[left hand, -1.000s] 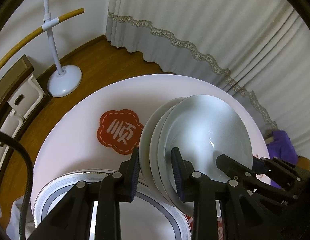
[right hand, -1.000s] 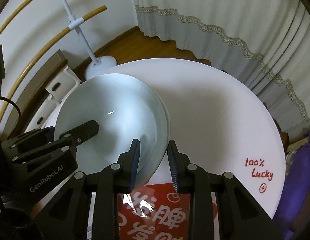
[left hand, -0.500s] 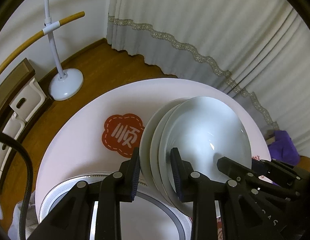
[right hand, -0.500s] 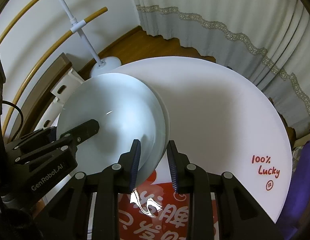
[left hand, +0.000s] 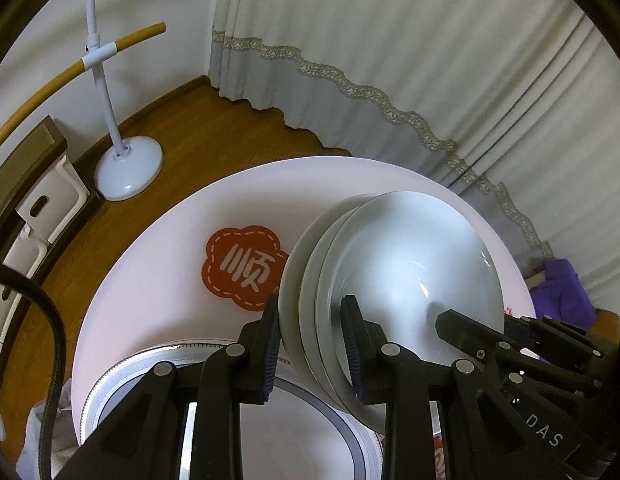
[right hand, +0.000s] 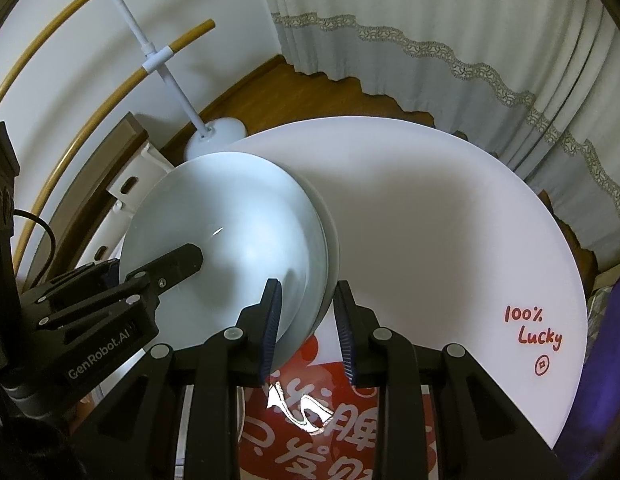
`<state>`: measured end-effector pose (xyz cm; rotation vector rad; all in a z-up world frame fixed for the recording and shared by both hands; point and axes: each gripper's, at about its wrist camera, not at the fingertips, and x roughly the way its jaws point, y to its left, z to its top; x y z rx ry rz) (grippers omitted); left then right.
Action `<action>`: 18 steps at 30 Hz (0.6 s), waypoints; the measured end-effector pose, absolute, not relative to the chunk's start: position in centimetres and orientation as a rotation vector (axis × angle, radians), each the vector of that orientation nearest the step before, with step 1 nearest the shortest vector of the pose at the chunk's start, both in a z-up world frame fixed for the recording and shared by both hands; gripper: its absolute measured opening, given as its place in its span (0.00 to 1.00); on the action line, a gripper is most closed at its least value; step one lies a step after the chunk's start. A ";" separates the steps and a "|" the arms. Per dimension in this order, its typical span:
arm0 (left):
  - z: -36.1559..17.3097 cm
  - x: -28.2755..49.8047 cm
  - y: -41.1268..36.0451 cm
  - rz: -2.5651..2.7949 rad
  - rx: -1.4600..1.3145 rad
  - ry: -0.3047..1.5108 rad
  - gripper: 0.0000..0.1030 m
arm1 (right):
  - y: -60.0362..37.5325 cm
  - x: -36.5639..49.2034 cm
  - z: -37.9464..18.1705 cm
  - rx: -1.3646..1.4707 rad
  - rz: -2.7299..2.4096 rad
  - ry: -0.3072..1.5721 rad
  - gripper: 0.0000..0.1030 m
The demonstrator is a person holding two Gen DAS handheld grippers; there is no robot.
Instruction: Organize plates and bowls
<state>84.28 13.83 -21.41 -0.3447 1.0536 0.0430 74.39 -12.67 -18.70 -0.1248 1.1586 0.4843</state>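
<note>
Almost nothing has changed in the last second. The left gripper [left hand: 312, 344] and the right gripper [right hand: 306, 324] both stay clenched on opposite rims of the stack of bowls [left hand: 394, 280], holding it tilted above the round white desk [right hand: 430, 220], near the patterned plate [left hand: 158, 364]. I judge it is not yet set down.

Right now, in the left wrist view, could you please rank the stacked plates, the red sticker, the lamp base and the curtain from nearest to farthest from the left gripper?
1. Stacked plates: rim between the left gripper's fingers.
2. Red sticker: on the table, just beyond, to the left.
3. Lamp base: on the floor, far left.
4. Curtain: at the back, past the table.
</note>
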 end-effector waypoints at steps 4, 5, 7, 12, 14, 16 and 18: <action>-21.0 83.9 13.7 0.037 -0.345 1.047 0.24 | -12.9 74.0 -18.1 -0.118 0.481 1.151 0.26; -20.8 83.7 13.6 0.036 -0.342 1.044 0.24 | -12.9 73.9 -18.0 -0.119 0.480 1.148 0.26; -20.5 83.4 13.5 0.033 -0.339 1.040 0.24 | -13.2 73.6 -17.6 -0.117 0.478 1.142 0.26; -19.4 82.4 13.3 0.025 -0.339 1.029 0.24 | -13.5 72.6 -16.5 -0.118 0.473 1.129 0.26; -18.9 81.8 13.3 0.022 -0.338 1.021 0.24 | -13.4 72.4 -16.0 -0.122 0.471 1.125 0.26; -18.3 81.1 13.2 0.020 -0.332 1.013 0.24 | -13.6 71.8 -15.4 -0.121 0.470 1.114 0.26; -17.7 80.4 13.2 0.017 -0.327 1.006 0.24 | -13.6 71.3 -14.9 -0.117 0.469 1.106 0.26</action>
